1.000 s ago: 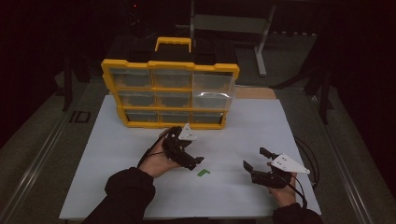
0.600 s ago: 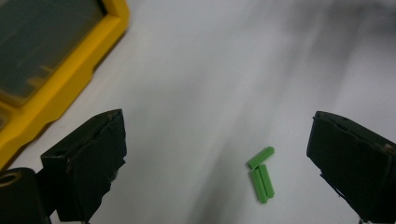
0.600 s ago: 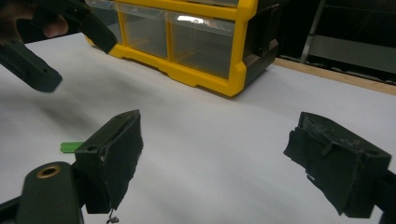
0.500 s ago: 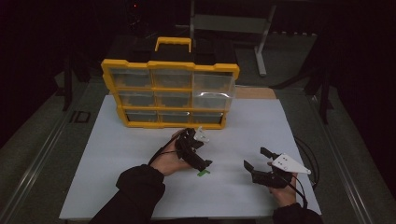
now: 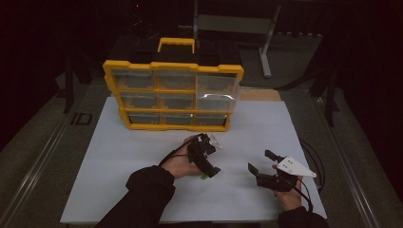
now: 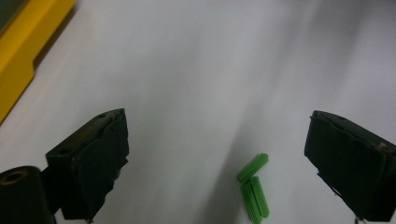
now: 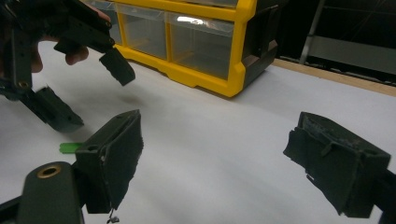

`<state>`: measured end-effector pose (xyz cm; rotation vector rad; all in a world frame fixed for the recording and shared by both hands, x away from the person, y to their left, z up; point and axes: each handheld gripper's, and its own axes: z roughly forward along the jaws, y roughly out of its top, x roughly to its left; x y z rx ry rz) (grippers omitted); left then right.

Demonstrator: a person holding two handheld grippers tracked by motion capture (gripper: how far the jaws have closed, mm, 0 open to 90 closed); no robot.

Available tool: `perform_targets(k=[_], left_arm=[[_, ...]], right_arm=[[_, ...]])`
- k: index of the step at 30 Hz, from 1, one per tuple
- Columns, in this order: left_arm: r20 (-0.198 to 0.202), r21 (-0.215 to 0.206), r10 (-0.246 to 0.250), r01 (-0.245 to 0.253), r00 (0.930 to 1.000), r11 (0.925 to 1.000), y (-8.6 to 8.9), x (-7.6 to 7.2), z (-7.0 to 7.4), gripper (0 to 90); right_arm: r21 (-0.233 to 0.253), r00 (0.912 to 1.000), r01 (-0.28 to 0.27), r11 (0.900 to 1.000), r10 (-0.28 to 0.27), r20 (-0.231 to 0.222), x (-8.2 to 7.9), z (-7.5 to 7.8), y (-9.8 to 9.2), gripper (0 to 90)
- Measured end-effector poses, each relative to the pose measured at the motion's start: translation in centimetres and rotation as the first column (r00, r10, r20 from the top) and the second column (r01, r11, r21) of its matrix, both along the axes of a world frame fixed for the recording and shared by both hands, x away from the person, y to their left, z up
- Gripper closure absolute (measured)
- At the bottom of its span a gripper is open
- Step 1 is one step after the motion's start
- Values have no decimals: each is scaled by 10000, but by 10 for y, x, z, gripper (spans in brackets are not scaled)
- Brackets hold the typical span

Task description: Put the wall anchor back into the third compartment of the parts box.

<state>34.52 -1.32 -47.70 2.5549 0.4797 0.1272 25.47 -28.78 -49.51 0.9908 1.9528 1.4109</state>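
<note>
The left gripper [image 5: 205,164] is hanging low over the white sheet [image 5: 119,156], tipped downward, with its jaws spread wide and holding nothing. In the left gripper view the green plugs [image 6: 253,189] are lying on the sheet between those two jaws, nearer the right-hand one and touching neither; at least two plugs are resting against each other, one angled across the top of the others. In the high view the plugs [image 5: 203,176] are peeking out as a small green speck just under the gripper's tip, in front of the yellow organizer [image 5: 173,97] and well apart from it. The right gripper [image 5: 264,167] is sitting off to the right on the sheet, near the table's front edge, and its jaws are standing wide apart and empty too. Its own view is looking toward the left gripper [image 7: 77,77], whose lower jaw is hovering just above a plug [image 7: 70,147], with the organizer [image 7: 224,77] standing behind. The organizer is upright at the far side of the sheet, its clear drawers facing the person, its handle [image 5: 176,43] on top. A cable [image 5: 313,161] is curling on the sheet beside the right gripper.
</note>
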Motion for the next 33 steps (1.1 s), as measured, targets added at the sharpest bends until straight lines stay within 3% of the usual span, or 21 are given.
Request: perform_targets(k=[10, 15, 20, 25, 33], left_arm=[[-278, 589, -587, 602, 9979, 9964, -10, 0, -9, 144], [-288, 1010, -955, 979, 9950, 9901, -13, -2, -14, 175], [-289, 1412, -1018, 1048, 9944, 9844, -14, -1, -18, 274], [-489, 1253, -1082, 1135, 9929, 9856, -15, -1, -21, 369], [-492, 1274, -1002, 1057, 9938, 9862, -11, 3, -20, 466]], right_arm=[[-22, 10000, -32, 10000, 32, 18, 0, 0, 0, 160], [-45, 10000, -36, 10000, 36, 7, 0, 0, 0, 160], [-42, 10000, -34, 10000, 34, 7, 0, 0, 0, 161], [-25, 10000, -27, 10000, 27, 1, 0, 0, 0, 162], [-74, 10000, -27, 10000, 27, -19, 0, 0, 0, 164]])
